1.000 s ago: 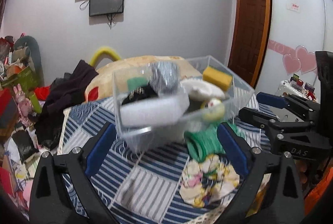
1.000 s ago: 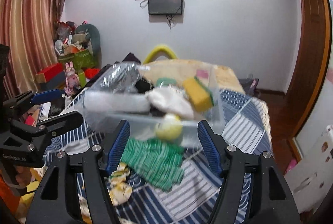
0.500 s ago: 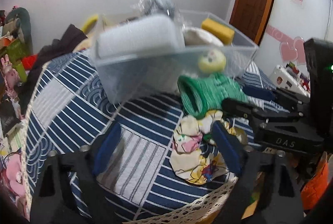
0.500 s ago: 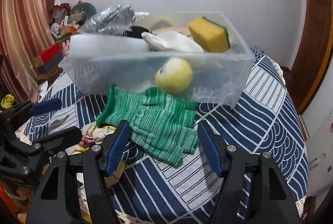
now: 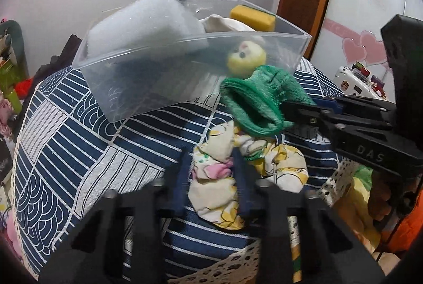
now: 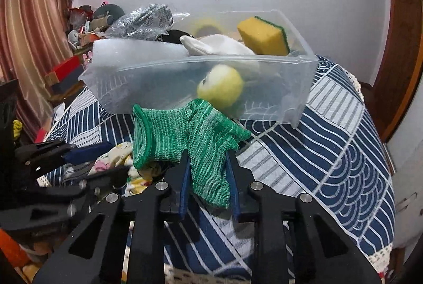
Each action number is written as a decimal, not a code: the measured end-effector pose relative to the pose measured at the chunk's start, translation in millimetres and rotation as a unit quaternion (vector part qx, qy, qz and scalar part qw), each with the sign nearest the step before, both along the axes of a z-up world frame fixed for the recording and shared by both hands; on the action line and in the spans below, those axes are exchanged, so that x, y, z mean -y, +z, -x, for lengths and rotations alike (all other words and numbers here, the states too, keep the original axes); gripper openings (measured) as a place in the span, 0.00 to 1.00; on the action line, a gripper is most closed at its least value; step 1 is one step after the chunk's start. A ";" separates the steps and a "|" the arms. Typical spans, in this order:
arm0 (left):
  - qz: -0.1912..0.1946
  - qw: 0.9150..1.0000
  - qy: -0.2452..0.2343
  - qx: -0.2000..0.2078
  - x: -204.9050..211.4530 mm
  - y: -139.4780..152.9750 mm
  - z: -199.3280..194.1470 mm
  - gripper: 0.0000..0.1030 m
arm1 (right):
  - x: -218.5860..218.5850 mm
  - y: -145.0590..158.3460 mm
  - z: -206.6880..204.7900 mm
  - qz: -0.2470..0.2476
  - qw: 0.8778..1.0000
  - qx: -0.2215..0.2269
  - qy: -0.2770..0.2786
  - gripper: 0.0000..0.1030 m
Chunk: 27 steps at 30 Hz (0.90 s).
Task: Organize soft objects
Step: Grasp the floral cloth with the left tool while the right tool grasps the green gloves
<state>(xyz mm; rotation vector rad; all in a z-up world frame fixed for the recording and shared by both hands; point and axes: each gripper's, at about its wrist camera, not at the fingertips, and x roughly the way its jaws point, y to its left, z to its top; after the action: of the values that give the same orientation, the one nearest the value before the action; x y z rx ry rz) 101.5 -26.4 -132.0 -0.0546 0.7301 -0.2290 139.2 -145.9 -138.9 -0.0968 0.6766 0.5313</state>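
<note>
Pick-up step, both at once. Right gripper (image 6: 207, 165) fingers pinch the green knit glove (image 6: 185, 130); left gripper (image 5: 211, 173) fingers close narrowly around the floral cloth (image 5: 238, 173). Clear bin (image 6: 296, 88) lies ahead of both fingers; next, lift and carry over its rim.

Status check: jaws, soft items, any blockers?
Right gripper shut on green glove. Left gripper shut on floral cloth. Clear bin ahead, nearly full.

Readable lettering: one mark only.
"DAS" stands in raised letters on the right gripper (image 5: 298, 109) body, right of the left fingers (image 5: 182, 178).
</note>
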 end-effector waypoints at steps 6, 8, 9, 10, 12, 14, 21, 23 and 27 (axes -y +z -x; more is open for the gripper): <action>0.010 1.000 -0.007 0.001 -1.7 6.5 2.0 0.11 | 19.4 17.2 9.7 -0.014 1.000 0.021 -0.016 0.21; 0.009 1.000 -0.007 0.012 -1.6 13.4 5.4 0.11 | 23.4 24.3 12.0 -0.018 0.999 0.030 -0.021 0.21; 0.009 1.000 -0.007 0.019 -1.6 19.2 6.8 0.11 | 25.8 28.0 13.7 -0.021 0.999 0.035 -0.023 0.21; 0.009 1.000 -0.006 0.029 -1.7 25.4 9.5 0.11 | 27.6 32.3 15.6 -0.023 0.999 0.042 -0.025 0.21; 0.006 0.999 -0.004 0.046 -2.3 36.7 14.0 0.11 | 28.9 39.4 18.3 -0.025 0.998 0.054 -0.027 0.21; 0.004 0.998 0.002 0.064 -3.1 48.9 17.6 0.10 | 30.4 45.0 19.2 -0.026 0.997 0.066 -0.028 0.21; 0.012 0.992 0.020 0.125 -13.7 93.1 20.1 0.11 | 30.6 67.3 12.6 -0.040 0.994 0.096 -0.034 0.21; 0.013 0.990 0.025 0.139 -15.8 102.7 16.3 0.11 | 30.9 73.3 9.8 -0.044 0.993 0.105 -0.037 0.21; 0.005 0.986 0.038 0.160 -12.5 116.2 1.0 0.11 | 31.1 82.6 3.6 -0.051 0.990 0.120 -0.045 0.21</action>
<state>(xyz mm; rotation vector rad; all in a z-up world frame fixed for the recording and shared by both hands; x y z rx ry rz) 100.5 -13.9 -15.7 -0.0542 0.4052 -0.1632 135.6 -177.0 -56.3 -0.0325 0.4157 0.4573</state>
